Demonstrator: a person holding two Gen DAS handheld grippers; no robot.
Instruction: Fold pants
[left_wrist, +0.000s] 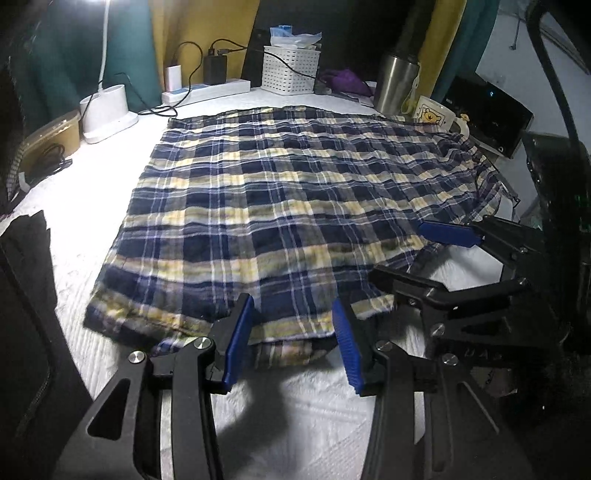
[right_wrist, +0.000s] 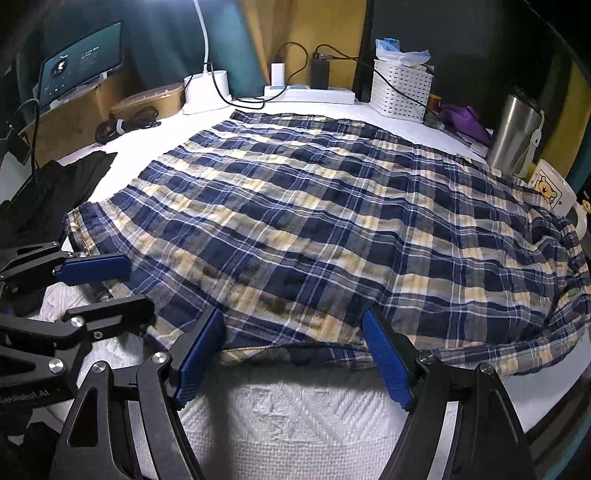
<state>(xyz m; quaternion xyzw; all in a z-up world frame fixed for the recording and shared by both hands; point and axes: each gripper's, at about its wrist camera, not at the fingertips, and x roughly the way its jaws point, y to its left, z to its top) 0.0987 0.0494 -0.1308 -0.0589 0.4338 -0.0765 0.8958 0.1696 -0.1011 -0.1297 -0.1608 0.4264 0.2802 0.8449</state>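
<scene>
The blue, yellow and white plaid pants (left_wrist: 280, 192) lie spread flat on a white textured cover (left_wrist: 306, 417). My left gripper (left_wrist: 291, 302) is open, and its blue pads (left_wrist: 236, 343) straddle the near hem with cloth lying loosely between them. My right gripper (right_wrist: 293, 315) is open wider at the near edge of the pants (right_wrist: 314, 221), the edge lying between its blue pads (right_wrist: 388, 362) without being pinched. Each gripper also shows in the other's view: the right gripper (left_wrist: 397, 251) at the right, the left gripper (right_wrist: 140, 285) at the left.
Along the back stand a white lamp base (left_wrist: 105, 110), a power strip (left_wrist: 207, 90) with chargers, a white basket (left_wrist: 290, 70), a steel tumbler (left_wrist: 395, 83) and a bear mug (left_wrist: 437, 116) touching the pants. Black cloth (right_wrist: 62, 181) and coiled cables (right_wrist: 125, 123) lie at the left.
</scene>
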